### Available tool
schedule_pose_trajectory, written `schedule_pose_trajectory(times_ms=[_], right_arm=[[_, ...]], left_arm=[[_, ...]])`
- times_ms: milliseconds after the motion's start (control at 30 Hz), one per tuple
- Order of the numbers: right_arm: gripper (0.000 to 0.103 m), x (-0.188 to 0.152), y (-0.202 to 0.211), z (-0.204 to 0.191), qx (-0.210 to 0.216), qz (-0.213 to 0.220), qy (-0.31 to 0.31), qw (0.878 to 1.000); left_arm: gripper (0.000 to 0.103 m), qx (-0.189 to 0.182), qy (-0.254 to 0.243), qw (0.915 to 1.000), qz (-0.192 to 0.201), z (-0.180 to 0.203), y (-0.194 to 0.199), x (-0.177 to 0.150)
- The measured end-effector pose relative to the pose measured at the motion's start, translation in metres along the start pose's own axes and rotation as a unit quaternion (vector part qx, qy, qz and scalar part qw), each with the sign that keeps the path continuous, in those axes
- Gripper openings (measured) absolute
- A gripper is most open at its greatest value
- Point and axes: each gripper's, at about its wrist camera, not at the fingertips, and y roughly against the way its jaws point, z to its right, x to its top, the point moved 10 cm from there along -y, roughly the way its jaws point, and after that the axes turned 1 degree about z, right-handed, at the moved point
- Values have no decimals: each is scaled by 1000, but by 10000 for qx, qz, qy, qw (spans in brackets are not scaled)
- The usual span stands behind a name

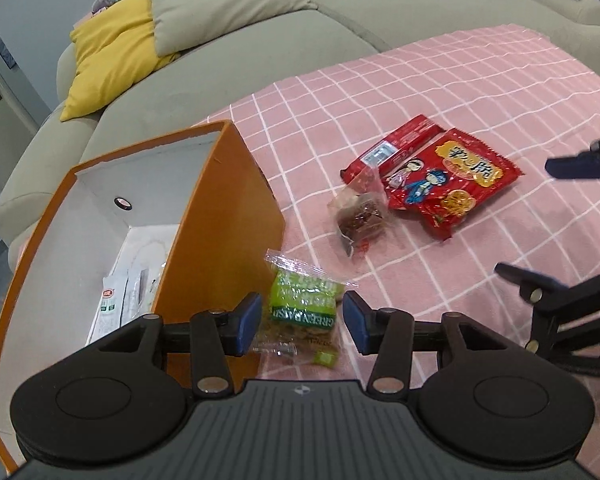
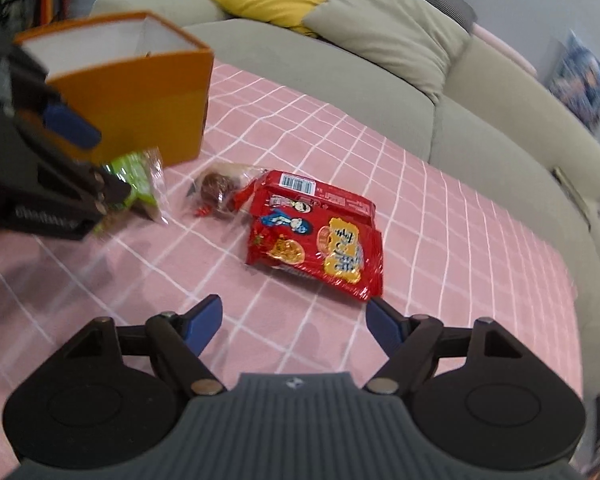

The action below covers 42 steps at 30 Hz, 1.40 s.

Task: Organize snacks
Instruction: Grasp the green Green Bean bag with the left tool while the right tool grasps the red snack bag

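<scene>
Lying just beside the orange box, the green snack packet was framed between the part-open jaws of the left gripper, pads apparently not pressing. It was judged light, crinkly and slippery; the filled middle should be pinched, not the clear edge. The right gripper was held wide, empty, near the red packet.

Orange box; pink white-grid cloth; green packet; red packets.
</scene>
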Motion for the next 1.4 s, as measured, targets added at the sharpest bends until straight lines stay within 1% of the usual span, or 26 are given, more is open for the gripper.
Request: schedule_pose_trajectory(times_ms=[100, 200, 400, 433, 467, 500, 533, 567, 600, 633, 767, 867, 1000, 1167, 1300, 1400], right_arm=[[74, -1, -15, 5, -119, -56, 378, 9992], [70, -1, -30, 9, -138, -83, 672, 9976], [64, 0, -47, 11, -80, -33, 873, 9961], [62, 1, -49, 11, -67, 0, 885, 9961], [59, 2, -50, 11, -58, 40, 892, 9960], [56, 3, -52, 10, -36, 56, 898, 9959], [46, 4, -53, 9, 9, 54, 895, 9960], [39, 4, -54, 8, 37, 41, 891, 9960], [36, 4, -54, 7, 6, 30, 905, 9959], [28, 4, -55, 6, -13, 22, 923, 9957], [14, 3, -50, 1, -4, 69, 952, 9954], [8, 1, -40, -4, 16, 75, 940, 9955], [5, -3, -23, -13, 98, -92, 613, 9980], [4, -16, 4, -30, 285, -380, -81, 9988], [3, -25, 26, -48, 578, -630, -668, 9941], [2, -32, 41, -65, 876, -853, -1072, 9867]], left_arm=[[56, -43, -40, 9999, -141, 2, -9, 1], [56, -39, -119, 9996, -251, 6, -17, 1], [56, 5, -201, 9994, -264, 8, -24, 3], [55, -1, -207, 9994, -274, 9, -24, 3], [50, -14, -210, 9994, -279, 9, -25, 3], [48, 2, -217, 9994, -279, 9, -26, 3], [47, 17, -218, 9994, -280, 9, -26, 3], [46, 25, -205, 9994, -273, 8, -25, 3], [46, 19, -181, 9995, -267, 8, -25, 3], [44, 5, -139, 9996, -260, 7, -25, 3], [40, -62, 34, 9997, -249, 3, -21, 1], [39, -166, 255, 9992, -249, 1, -16, -3], [38, -365, 529, 9976, -264, 3, -3, -14], [38, -592, 734, 9952, -271, 7, 16, -33], [37, -771, 945, 9919, -344, 6, 27, -50], [37, -846, 1031, 9903, -382, 5, 35, -63]])
